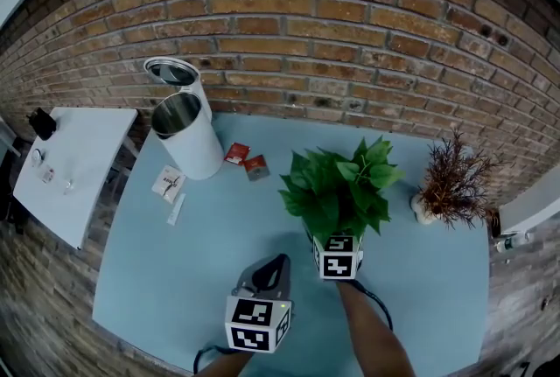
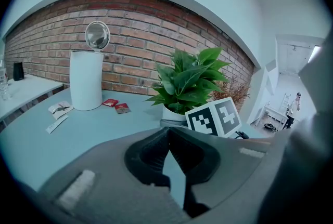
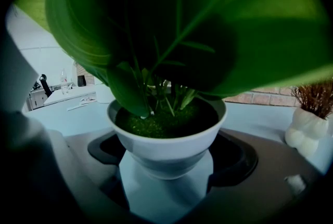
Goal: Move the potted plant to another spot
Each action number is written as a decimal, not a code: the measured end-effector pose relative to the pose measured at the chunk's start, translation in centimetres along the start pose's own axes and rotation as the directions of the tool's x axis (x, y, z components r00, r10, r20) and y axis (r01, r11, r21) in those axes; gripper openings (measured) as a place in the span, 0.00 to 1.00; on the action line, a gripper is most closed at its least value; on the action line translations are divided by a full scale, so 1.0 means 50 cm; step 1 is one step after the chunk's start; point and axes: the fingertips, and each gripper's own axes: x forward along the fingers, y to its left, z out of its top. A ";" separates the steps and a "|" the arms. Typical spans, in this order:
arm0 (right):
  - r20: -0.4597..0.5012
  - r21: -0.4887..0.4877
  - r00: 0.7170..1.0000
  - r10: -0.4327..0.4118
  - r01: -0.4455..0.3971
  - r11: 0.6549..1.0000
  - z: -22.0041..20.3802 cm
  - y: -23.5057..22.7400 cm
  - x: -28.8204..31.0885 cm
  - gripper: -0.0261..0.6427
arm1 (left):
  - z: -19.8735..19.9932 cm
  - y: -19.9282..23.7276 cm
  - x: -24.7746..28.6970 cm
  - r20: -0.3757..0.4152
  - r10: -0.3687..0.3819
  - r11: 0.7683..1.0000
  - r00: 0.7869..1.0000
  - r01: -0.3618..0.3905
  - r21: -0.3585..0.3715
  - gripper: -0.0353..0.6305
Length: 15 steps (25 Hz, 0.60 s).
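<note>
The potted plant [image 1: 337, 187], green leaves in a white pot [image 3: 165, 151], stands in the middle of the light blue table [image 1: 201, 253]. My right gripper [image 3: 166, 158] has its jaws spread wide round the pot, with the pads against the pot's sides; leaves hide the fingertips in the head view, where only its marker cube [image 1: 339, 257] shows. To its left, my left gripper [image 1: 273, 268] hovers near the front of the table. Its jaws [image 2: 167, 134] meet at the tips with nothing between them. In the left gripper view the potted plant [image 2: 184, 80] rises behind the right gripper's cube.
A dried brown plant in a white vase [image 1: 448, 183] stands at the right of the table. At the back left are a white bin with its lid up [image 1: 186, 135], two red packets [image 1: 247, 161] and white sachets [image 1: 169, 184]. A brick wall runs behind; a white side table [image 1: 74, 165] is on the left.
</note>
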 end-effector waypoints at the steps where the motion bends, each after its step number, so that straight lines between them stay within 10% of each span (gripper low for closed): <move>1: -0.002 -0.005 1.000 -0.001 0.001 1.000 -0.004 0.002 -0.007 0.77 | -0.004 -0.002 -0.003 0.000 -0.002 1.000 1.000 0.002 -0.003 0.06; 15: -0.014 0.016 1.000 0.010 -0.010 1.000 -0.049 0.044 -0.085 0.77 | -0.031 -0.015 -0.049 -0.003 -0.014 1.000 1.000 0.014 0.011 0.06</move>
